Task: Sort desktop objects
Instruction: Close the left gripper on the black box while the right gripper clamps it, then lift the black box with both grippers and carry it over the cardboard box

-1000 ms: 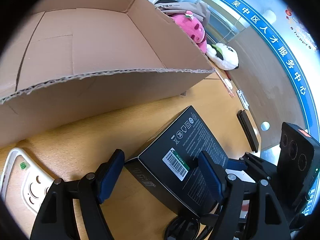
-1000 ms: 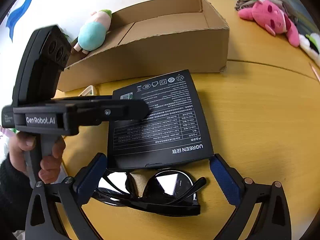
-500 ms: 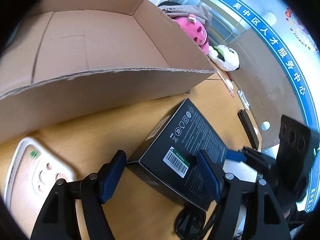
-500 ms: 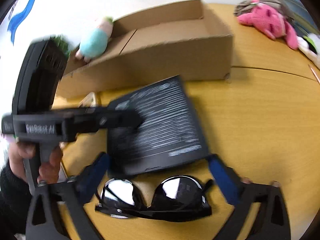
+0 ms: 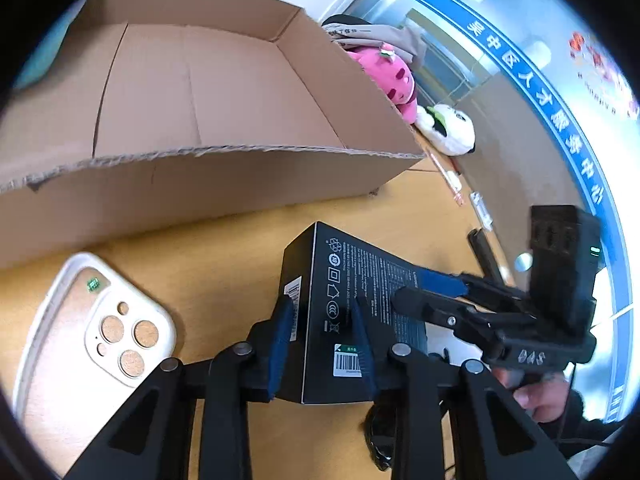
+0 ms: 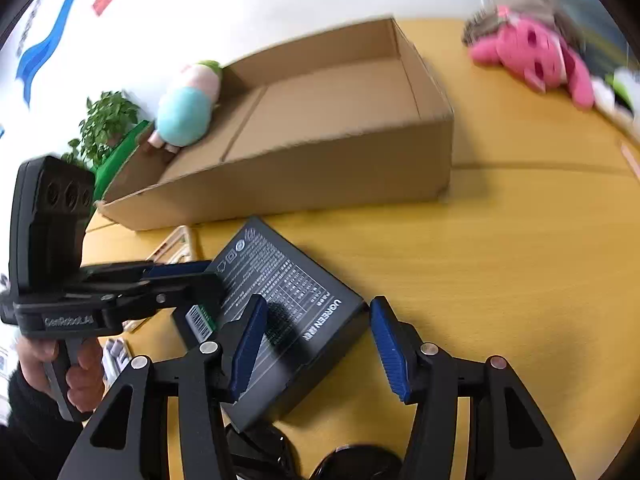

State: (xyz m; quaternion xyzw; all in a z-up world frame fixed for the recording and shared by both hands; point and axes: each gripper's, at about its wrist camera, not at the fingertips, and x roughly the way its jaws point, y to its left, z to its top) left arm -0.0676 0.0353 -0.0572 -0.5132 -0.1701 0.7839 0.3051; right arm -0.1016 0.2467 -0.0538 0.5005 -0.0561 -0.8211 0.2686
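Observation:
A black UGREEN product box [image 5: 352, 304] [image 6: 288, 308] is lifted at one corner off the wooden table. My left gripper [image 5: 322, 344] is shut on the box's near corner, with one blue pad on its side and one on its top face. My right gripper [image 6: 316, 344] is half open around the box's other corner, and its pads do not press on it. Black sunglasses [image 6: 272, 452] lie under the right gripper, mostly hidden. An empty open cardboard box [image 5: 208, 92] [image 6: 328, 120] stands behind.
A white phone case [image 5: 92, 340] lies on the table to the left of the black box. Pink [image 6: 536, 56] and panda [image 5: 448, 128] plush toys lie at the back right, and a teal plush [image 6: 188, 108] lies beside the cardboard box. A black phone [image 5: 484, 256] lies at the right.
My left gripper has closed on the black box and turned and raised it. My right gripper has narrowed and moved up over the box, away from the sunglasses.

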